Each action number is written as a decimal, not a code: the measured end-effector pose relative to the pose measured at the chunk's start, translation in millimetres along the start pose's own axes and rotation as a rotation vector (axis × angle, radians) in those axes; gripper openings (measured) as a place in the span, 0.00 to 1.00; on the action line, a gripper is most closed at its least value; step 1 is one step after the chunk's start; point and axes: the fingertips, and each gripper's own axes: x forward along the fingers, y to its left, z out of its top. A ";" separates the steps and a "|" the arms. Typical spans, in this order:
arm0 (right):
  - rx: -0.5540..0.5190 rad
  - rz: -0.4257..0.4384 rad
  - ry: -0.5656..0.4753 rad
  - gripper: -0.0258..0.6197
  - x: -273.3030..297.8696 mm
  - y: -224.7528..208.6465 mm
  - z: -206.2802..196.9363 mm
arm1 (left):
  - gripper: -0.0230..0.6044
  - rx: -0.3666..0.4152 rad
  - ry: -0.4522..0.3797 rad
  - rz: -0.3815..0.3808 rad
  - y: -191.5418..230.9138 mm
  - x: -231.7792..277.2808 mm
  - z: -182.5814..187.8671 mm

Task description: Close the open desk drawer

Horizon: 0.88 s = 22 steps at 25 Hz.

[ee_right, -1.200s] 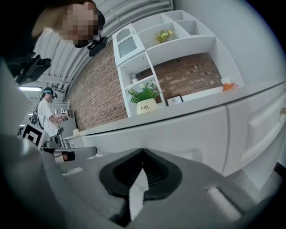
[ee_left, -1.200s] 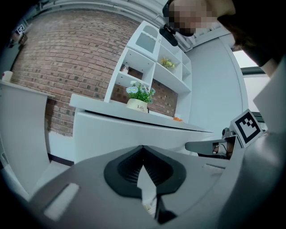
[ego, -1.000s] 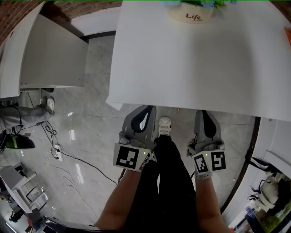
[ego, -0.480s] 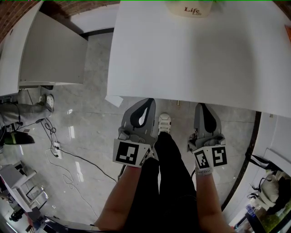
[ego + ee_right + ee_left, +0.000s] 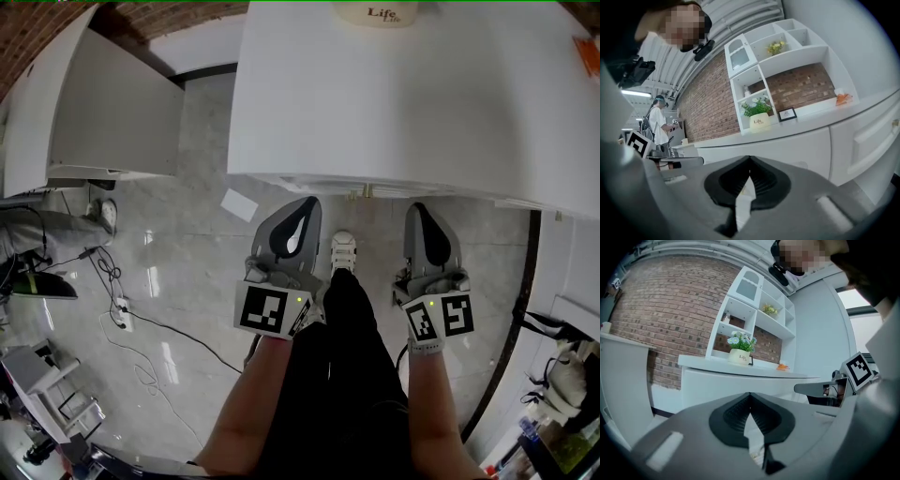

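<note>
The white desk (image 5: 394, 103) fills the top of the head view; its front face (image 5: 375, 184) shows as a narrow band. In the right gripper view this front (image 5: 787, 145) looks flat, with drawer fronts (image 5: 867, 136) at the right. I cannot tell whether any drawer stands out. My left gripper (image 5: 302, 201) and right gripper (image 5: 419, 207) hang side by side just short of the desk front, below its top. Both are shut with nothing in them, and both point at the desk. The left gripper (image 5: 750, 394) and right gripper (image 5: 750, 158) show their jaw tips meeting.
A flower pot (image 5: 380, 13) stands at the desk's far edge. A second white counter (image 5: 103, 103) is at the left. A white sheet (image 5: 238, 203) lies on the floor by the desk's left corner, and cables (image 5: 122, 300) trail at the left. My shoe (image 5: 342, 248) is between the grippers.
The desk edge has slid up in the head view and its front face now shows. Both grippers sit slightly lower and stay shut.
</note>
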 end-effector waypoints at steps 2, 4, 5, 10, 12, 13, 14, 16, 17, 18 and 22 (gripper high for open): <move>-0.007 -0.003 -0.013 0.04 -8.9 2.4 5.3 | 0.04 0.012 -0.010 -0.009 -5.1 -7.1 5.7; -0.016 -0.005 -0.027 0.04 -18.7 7.0 11.7 | 0.04 0.019 -0.026 -0.015 -10.0 -15.7 13.4; -0.022 -0.004 -0.031 0.04 -24.2 10.2 15.3 | 0.04 0.021 -0.028 -0.017 -12.4 -21.0 16.3; -0.049 0.019 -0.034 0.04 -51.4 26.7 31.1 | 0.04 0.030 -0.025 -0.021 -24.5 -47.1 26.0; -0.052 0.021 -0.031 0.04 -61.5 31.2 34.8 | 0.04 0.026 -0.026 -0.024 -28.9 -56.5 28.5; -0.053 0.021 -0.030 0.04 -65.7 32.8 36.5 | 0.04 0.028 -0.024 -0.028 -31.2 -60.0 29.4; -0.055 0.022 -0.029 0.04 -69.2 34.4 38.3 | 0.04 0.035 -0.021 -0.035 -33.8 -62.9 30.5; -0.060 0.026 -0.032 0.04 -75.8 38.9 43.5 | 0.04 0.052 -0.023 -0.058 -40.4 -68.2 36.2; -0.064 0.028 -0.034 0.04 -79.9 41.8 46.9 | 0.04 0.054 -0.028 -0.070 -44.4 -71.6 40.7; -0.067 0.031 -0.036 0.04 -84.5 44.8 50.8 | 0.04 0.050 -0.034 -0.079 -48.2 -75.6 46.0; -0.075 0.032 -0.054 0.04 -107.6 53.6 66.9 | 0.04 0.023 -0.050 -0.093 -60.3 -95.2 65.8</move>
